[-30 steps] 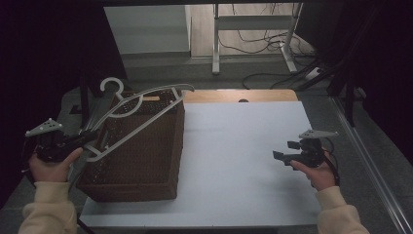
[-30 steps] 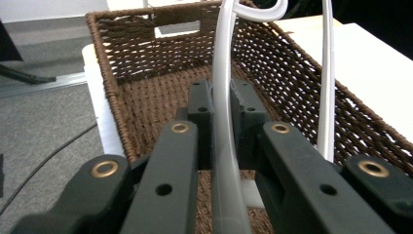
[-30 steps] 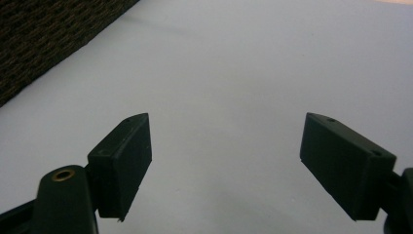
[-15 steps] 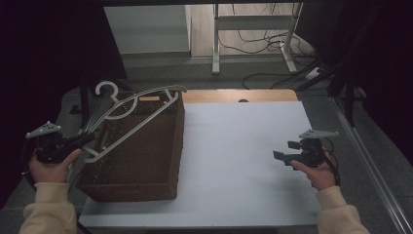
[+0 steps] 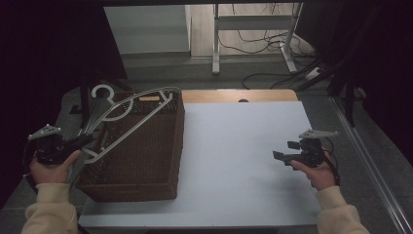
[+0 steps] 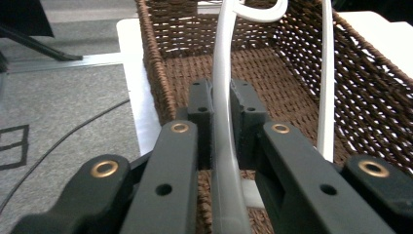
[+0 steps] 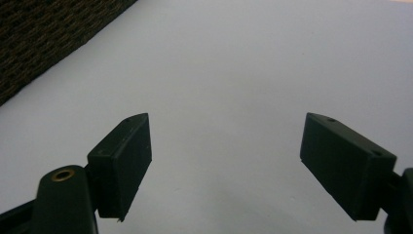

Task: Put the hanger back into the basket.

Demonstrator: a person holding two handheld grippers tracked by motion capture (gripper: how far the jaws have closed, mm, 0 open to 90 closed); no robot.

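One hanger [image 5: 127, 113] clamped in left gripper [image 6: 221, 105] over basket [image 5: 146, 161] at bench's left edge; lower level, clear rim. Right gripper [image 5: 285, 153] open, idle.

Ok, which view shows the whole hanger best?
The high view: the hanger shows entire, hook to bar, lying across the basket. The left gripper view shows just a stretch of it clamped in the left tongs; the right gripper view adds nothing.

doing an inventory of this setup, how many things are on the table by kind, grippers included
clothes hanger: 1
wicker basket: 1
grippers: 2, the left gripper shut on the hanger, the right gripper open over the table
total: 4
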